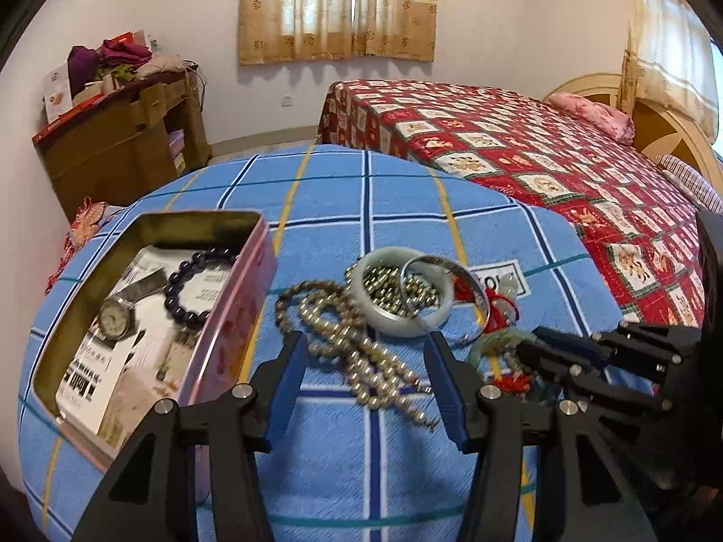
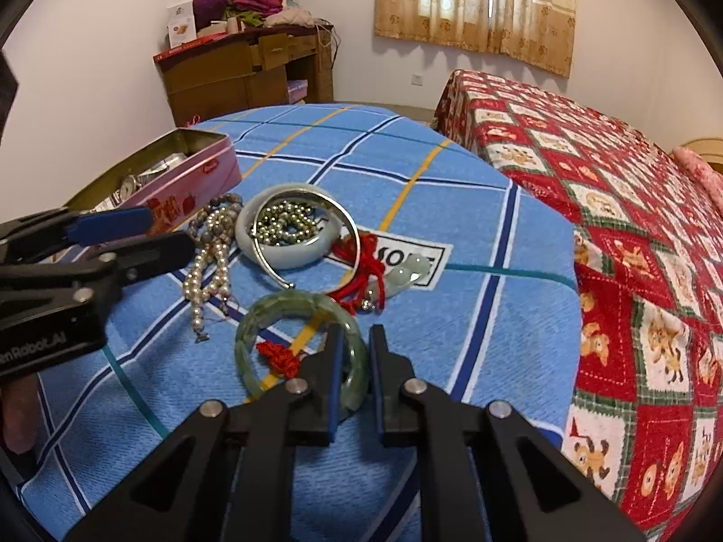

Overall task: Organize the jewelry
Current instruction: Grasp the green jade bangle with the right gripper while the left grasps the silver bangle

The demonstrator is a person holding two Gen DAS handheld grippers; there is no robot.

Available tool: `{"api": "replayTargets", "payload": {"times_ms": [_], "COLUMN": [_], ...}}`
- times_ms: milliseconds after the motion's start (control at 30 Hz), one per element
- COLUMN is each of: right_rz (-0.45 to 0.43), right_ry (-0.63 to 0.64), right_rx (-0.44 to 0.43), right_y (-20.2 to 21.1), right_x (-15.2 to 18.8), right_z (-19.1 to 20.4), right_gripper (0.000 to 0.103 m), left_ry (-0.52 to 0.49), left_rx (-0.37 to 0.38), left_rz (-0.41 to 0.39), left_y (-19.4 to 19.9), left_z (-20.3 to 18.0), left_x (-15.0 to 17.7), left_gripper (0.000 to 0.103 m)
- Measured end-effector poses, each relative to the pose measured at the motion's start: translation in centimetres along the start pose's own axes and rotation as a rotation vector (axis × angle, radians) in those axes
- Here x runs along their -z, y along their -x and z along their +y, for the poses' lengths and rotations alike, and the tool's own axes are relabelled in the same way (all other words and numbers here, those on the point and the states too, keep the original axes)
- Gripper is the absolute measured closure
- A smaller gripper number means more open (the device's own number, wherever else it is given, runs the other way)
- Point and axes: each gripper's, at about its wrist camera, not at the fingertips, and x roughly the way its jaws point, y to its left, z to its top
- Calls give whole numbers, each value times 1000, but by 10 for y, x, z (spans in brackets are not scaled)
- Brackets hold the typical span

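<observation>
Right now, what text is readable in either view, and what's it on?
"mRobot.AI": partial white lettering on the left gripper body, start cut off.
"SO": only part readable, dark letters on a white patch on the blue bedsheet, partly covered by jewelry.
Printed paper in the pink tin: too blurred.
Watch dial: too small.
Logo on the tin's side: unreadable.

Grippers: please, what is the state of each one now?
Left gripper: open, jaws either side of the pearl bead necklace, not gripping.
Right gripper: shut on the mottled green jade bangle.
</observation>
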Motion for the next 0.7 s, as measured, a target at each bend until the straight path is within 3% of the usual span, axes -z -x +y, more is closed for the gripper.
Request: {"api": "replayTargets", "payload": {"times_ms": [300,467,600,700], "right_rz": [-51,-68,-79,-82], "right_ry": [-50,-95,-100,-90], "right_rx": [14,44,42,41], "right_y": [10,10,12,13], "right_x": [-4,-10,-12,-13], "right_z": [-13,-28,-28,-26], "right_gripper": [94,94,94,94], "left_ry": [-31,-23,-32,-37], "left_rx": [8,24,19,20], "left_rz": [21,48,36,38], "left_y": [-28,-43,-45,-48], "left_z": [-13,-15,-16,-18], "left_x": [-21,-22,-23,-25], "left_gripper": [56,71,73,88]}}
